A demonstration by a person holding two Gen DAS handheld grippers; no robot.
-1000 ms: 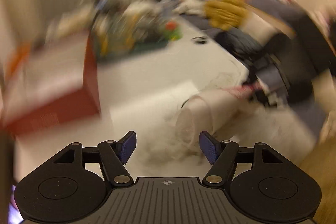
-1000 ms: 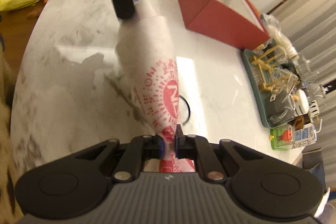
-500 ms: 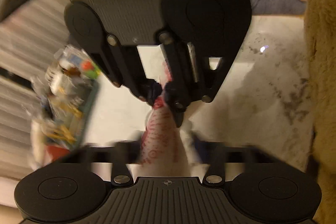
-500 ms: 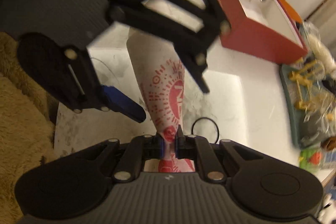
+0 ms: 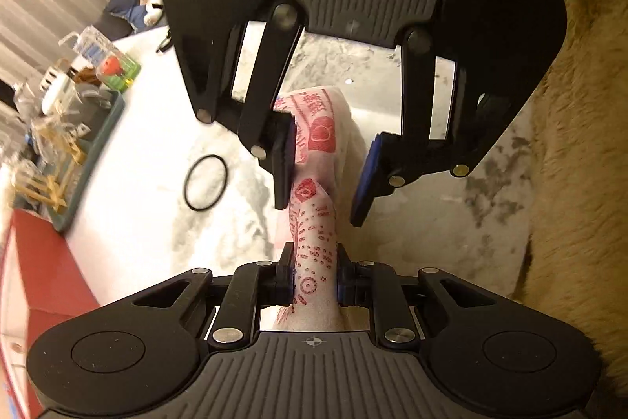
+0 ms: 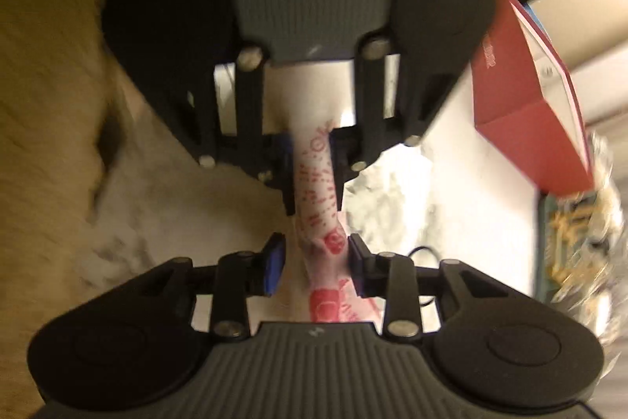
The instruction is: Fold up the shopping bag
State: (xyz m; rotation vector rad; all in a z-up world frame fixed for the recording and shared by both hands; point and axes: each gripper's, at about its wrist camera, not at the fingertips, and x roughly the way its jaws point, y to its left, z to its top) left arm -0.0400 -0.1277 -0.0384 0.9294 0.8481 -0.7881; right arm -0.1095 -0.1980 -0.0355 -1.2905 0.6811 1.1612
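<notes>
The shopping bag (image 5: 314, 218) is thin white plastic with red print, gathered into a narrow strip above the white marble table (image 5: 157, 207). My left gripper (image 5: 314, 271) is shut on one end of the strip. My right gripper (image 5: 324, 175) faces it from the other side, its jaws parted around the bag. In the right wrist view my right gripper (image 6: 314, 260) is open with the bag (image 6: 318, 191) running between its fingers, and the left gripper (image 6: 314, 167) clamps the bag just beyond.
A black rubber ring (image 5: 206, 182) lies on the table. A red box (image 6: 530, 105) stands at the table's side. A green tray (image 5: 78, 128) holds several small items. A tan furry surface (image 5: 581, 183) borders the table.
My left gripper swung around, closed on the bag and now faces the right gripper. My right gripper, shut on the bag earlier, has opened.
</notes>
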